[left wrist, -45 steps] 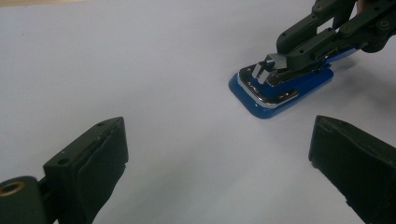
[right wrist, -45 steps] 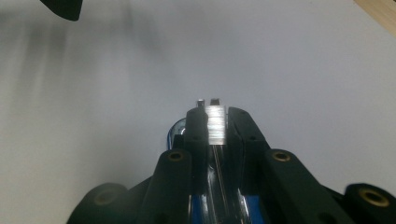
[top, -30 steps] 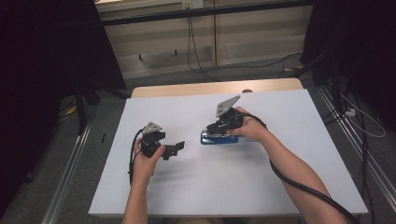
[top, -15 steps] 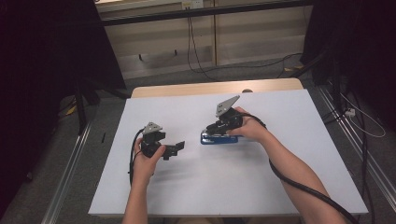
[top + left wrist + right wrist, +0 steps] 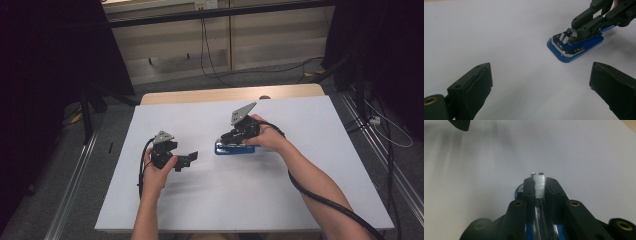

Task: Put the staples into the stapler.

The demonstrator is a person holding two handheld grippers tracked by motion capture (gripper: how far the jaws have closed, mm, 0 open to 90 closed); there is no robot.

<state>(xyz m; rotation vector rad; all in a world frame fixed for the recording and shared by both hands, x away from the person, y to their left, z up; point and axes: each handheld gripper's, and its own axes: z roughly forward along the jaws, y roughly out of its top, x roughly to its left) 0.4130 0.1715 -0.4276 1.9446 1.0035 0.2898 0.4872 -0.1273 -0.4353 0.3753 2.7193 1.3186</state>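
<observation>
White sheet covers the table. Blue stapler lies flat near its middle. Right gripper fingers pinch a strip of staples, apparently over the stapler's open channel. Left gripper rests nearby, apart from the stapler, fingers spread wide, holding nothing.

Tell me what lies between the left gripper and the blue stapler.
Nothing: in the left gripper view, only bare white table stretches from the left gripper with its open jaws to the blue stapler, which the right gripper grips.
</observation>
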